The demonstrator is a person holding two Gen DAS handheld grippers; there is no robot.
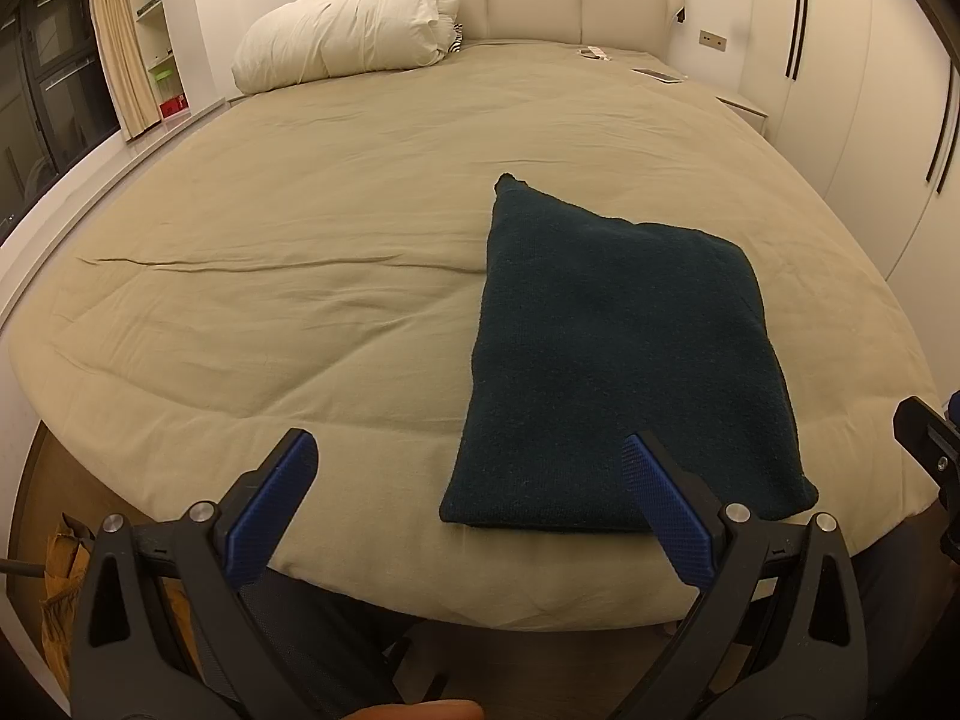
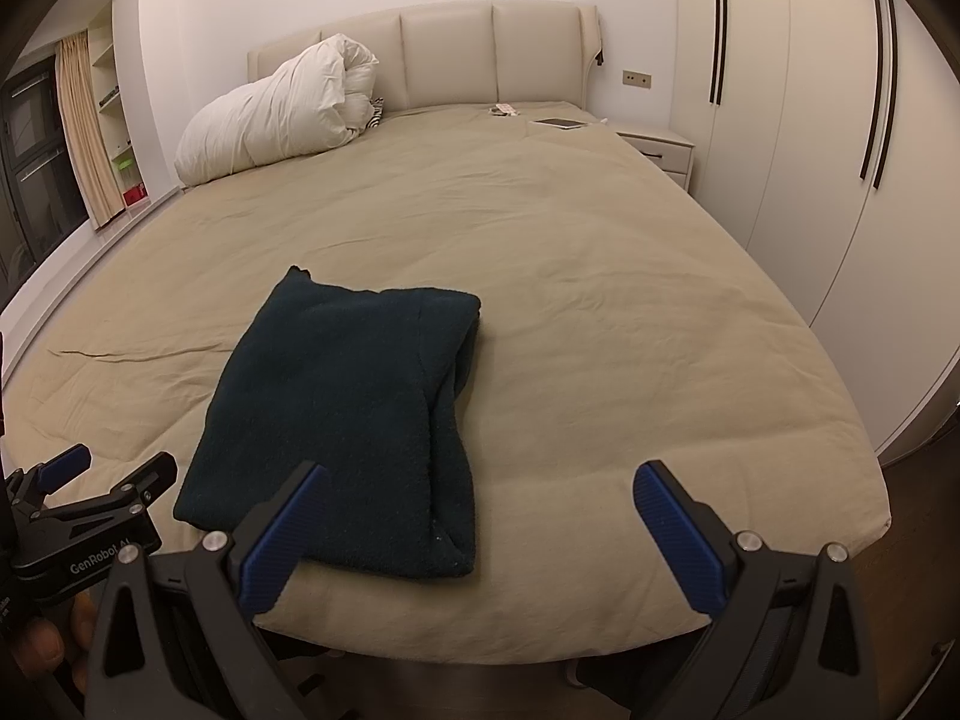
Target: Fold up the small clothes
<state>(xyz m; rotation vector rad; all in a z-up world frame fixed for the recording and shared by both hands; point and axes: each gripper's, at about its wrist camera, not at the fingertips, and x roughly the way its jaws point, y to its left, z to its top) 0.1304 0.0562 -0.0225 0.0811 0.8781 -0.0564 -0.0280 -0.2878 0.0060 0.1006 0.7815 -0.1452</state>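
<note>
Left wrist view: a dark green knit garment (image 1: 624,372) lies folded into a flat rectangle near the bed's (image 1: 300,312) foot edge (within easy reach). Left gripper (image 1: 468,498) and right gripper (image 2: 480,516) hover above that edge, fingers apart and empty, apparently released.

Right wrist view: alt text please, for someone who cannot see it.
A folded dark green garment lies near the foot of a beige bed. The open right gripper hovers empty beside it, and the left gripper shows at the left edge.
</note>
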